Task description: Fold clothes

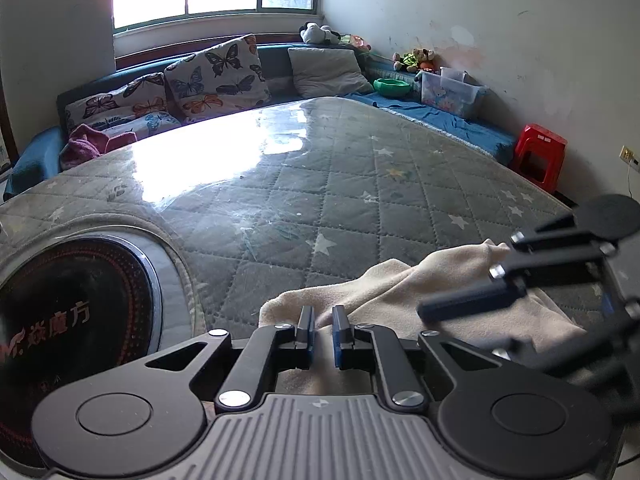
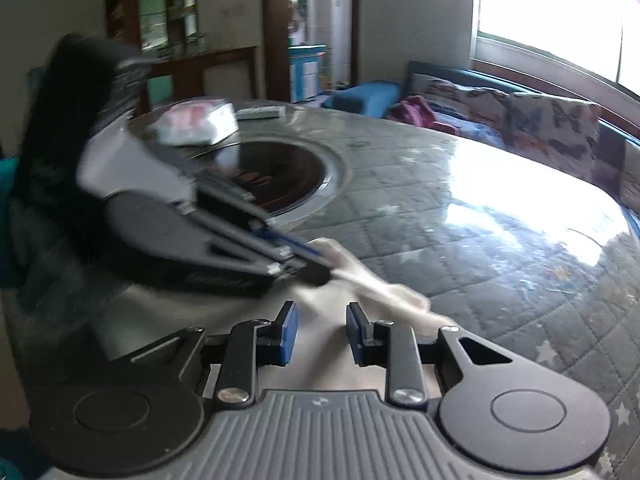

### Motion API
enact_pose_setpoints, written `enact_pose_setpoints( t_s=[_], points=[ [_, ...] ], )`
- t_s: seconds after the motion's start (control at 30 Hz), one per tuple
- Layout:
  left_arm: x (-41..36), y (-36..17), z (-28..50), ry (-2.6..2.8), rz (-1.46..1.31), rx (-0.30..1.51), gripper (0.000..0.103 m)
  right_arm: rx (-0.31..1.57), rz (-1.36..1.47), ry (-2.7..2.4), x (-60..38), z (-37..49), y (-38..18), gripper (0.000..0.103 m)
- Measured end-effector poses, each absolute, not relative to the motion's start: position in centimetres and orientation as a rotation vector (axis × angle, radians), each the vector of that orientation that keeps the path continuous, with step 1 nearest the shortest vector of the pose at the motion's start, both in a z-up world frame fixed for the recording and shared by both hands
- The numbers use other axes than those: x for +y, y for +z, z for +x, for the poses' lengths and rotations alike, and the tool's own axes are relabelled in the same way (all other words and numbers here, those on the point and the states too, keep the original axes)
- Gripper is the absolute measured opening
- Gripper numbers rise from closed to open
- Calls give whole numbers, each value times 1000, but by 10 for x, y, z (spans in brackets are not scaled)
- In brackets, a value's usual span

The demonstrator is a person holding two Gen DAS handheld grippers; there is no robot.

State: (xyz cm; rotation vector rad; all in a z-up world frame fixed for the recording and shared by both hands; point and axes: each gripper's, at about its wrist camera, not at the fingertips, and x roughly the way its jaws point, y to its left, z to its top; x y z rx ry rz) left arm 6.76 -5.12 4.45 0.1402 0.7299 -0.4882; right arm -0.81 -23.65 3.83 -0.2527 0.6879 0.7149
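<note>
A cream garment (image 1: 400,296) lies bunched at the near edge of the quilted, star-patterned counter (image 1: 320,184), whose glossy far half lies open toward the butterfly cushions (image 1: 216,76) under the window. The left tongs (image 1: 322,330) stand slightly apart over the cloth; in the right wrist view they appear clamped on its end. The right tongs (image 2: 322,334) hang apart. That view alone shows a white packet (image 2: 196,122) beyond the round black cooktop (image 2: 276,180).
</note>
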Motion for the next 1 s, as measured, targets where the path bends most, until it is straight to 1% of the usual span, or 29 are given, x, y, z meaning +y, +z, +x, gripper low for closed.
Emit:
enact_pose_setpoints(
  t_s=[0.33, 0.47, 0.6, 0.73, 1.0],
  points=[
    [-53, 44, 68, -472, 148, 728, 12, 706, -318, 825, -241, -70, 39, 28],
    [-54, 44, 68, -464, 147, 728, 13, 722, -357, 863, -247, -93, 33, 28],
    [-53, 45, 65, -458, 143, 723, 15, 700, -278, 827, -264, -94, 44, 27],
    [-52, 51, 59, -446, 135, 707, 19, 678, -202, 788, -280, -94, 55, 27],
    [-33, 66, 16, -418, 109, 665, 19, 755, -142, 630, -310, -75, 38, 27]
  ],
)
